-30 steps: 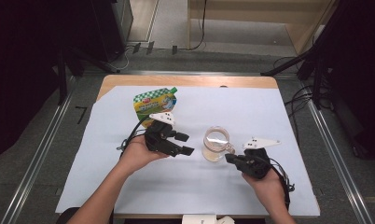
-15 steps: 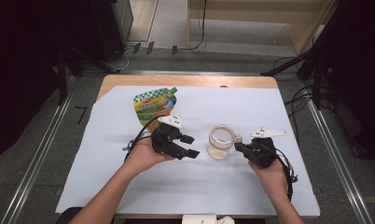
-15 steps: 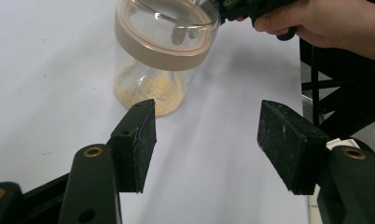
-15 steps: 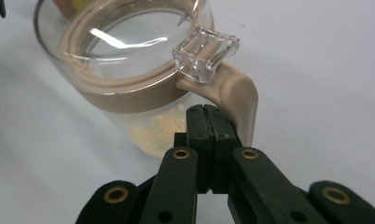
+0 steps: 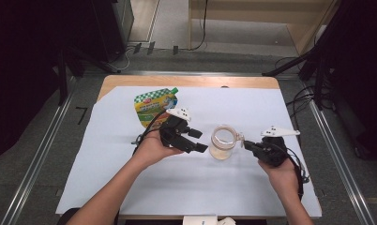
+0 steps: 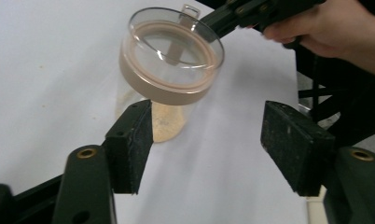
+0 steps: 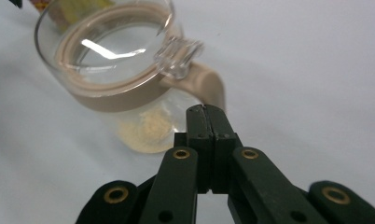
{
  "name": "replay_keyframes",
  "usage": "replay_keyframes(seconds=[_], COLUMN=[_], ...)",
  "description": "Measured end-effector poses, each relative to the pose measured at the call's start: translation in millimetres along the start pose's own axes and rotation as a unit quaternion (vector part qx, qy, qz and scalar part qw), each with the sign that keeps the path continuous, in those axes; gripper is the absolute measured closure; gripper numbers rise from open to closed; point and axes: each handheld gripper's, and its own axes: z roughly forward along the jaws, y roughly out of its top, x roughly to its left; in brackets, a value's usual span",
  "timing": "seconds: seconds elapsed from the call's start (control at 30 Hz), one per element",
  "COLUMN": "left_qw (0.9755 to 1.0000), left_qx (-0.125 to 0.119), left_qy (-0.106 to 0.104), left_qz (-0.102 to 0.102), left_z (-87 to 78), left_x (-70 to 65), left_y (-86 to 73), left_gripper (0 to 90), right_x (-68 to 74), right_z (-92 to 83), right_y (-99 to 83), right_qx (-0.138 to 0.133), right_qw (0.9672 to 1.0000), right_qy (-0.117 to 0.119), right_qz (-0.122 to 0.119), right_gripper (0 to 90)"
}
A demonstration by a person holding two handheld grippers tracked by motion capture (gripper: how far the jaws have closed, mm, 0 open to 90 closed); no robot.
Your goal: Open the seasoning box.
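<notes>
A clear jar (image 5: 222, 142) with a tan rim band, a clear lid and a tan side latch stands on the white sheet; a little pale powder lies at its bottom (image 7: 146, 130). My left gripper (image 5: 200, 141) is just left of the jar, and its jaws have just been opening, with nothing between them. In the left gripper view the jar (image 6: 171, 56) stands just beyond the left jaw of that gripper (image 6: 206, 109). My right gripper (image 5: 246, 144) is shut, its tip at the jar's latch. In the right gripper view its closed jaws (image 7: 206, 109) touch the tan latch (image 7: 209, 88).
A green and yellow pouch (image 5: 154, 105) lies flat at the back left of the white sheet (image 5: 130, 187). The sheet covers a wooden table (image 5: 191, 80). Cables trail from both grippers. Dark stands and floor rails surround the table.
My left gripper has moved right, closer to the jar, with its jaws a bit wider. My right gripper has moved up and left to the jar's latch. The jar has barely shifted.
</notes>
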Motion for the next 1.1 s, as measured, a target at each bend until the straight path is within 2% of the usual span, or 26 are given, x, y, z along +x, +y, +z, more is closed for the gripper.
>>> replay_keyframes(seconds=[0.1,0.13,0.27,0.33,0.4,0.5,0.57,0.63,0.7,0.8,0.83,1.0,1.1], left_qw=[0.9999,0.9997,0.9994,0.9997,0.9995,0.9996,0.9996,0.9996,0.9998,0.9991,0.9991,0.9972,0.9966], left_qx=[-0.015,-0.021,-0.028,-0.017,-0.011,-0.01,-0.006,0.003,0.008,0.008,0.008,0.021,0.016], left_qy=[-0.005,-0.01,-0.015,-0.018,-0.03,-0.024,-0.025,-0.023,-0.01,0.011,0.011,0.033,0.039], left_qz=[0.004,0.007,0.012,0.005,-0.007,0.009,0.009,0.014,0.018,0.039,0.039,0.064,0.071], left_z=[2.4,5.8,12.2,17.8,23.7,31.7,37.1,42.5,47.3,53.5,53.5,64.4,70.9], left_x=[2.0,3.9,8.1,12.9,17.1,18.9,20.0,20.5,19.2,16.1,16.1,12.4,11.6], left_y=[2.2,5.6,11.2,15.4,19.2,20.9,20.1,18.7,17.8,16.3,16.3,14.1,14.0], left_gripper=[30.9,30.5,30.1,30.0,30.1,28.8,28.4,28.1,27.0,23.5,22.1,17.8,13.7], right_x=[-5.0,-10.0,-14.1,-14.8,-15.0,-16.6,-17.6,-16.7,-16.4,-16.0,-16.0,-16.0,-15.4], right_z=[-7.1,-5.0,3.6,8.9,13.9,15.9,16.1,16.7,17.0,19.5,19.5,22.0,22.3], right_y=[2.0,2.6,3.5,4.5,6.4,7.5,6.2,5.2,4.8,3.7,3.7,0.8,0.4], right_qx=[-0.013,-0.015,-0.009,-0.005,-0.002,-0.003,-0.004,-0.001,0.002,0.001,0.001,0.009,0.009], right_qw=[0.9998,0.9997,0.9996,0.9997,0.9998,0.9999,0.9997,0.9998,0.9998,0.9997,0.9997,0.9996,0.9996], right_qy=[-0.012,-0.008,-0.006,-0.004,0.001,0.001,0.006,0.002,0.0,-0.007,-0.007,-0.01,-0.012], right_qz=[0.005,0.019,0.025,0.025,0.017,0.012,0.024,0.022,0.02,0.025,0.025,0.023,0.024], right_gripper=[90.0,90.0,90.0,90.0,90.0,90.0,90.0,90.0,90.0,90.0,90.0,90.0,90.0])
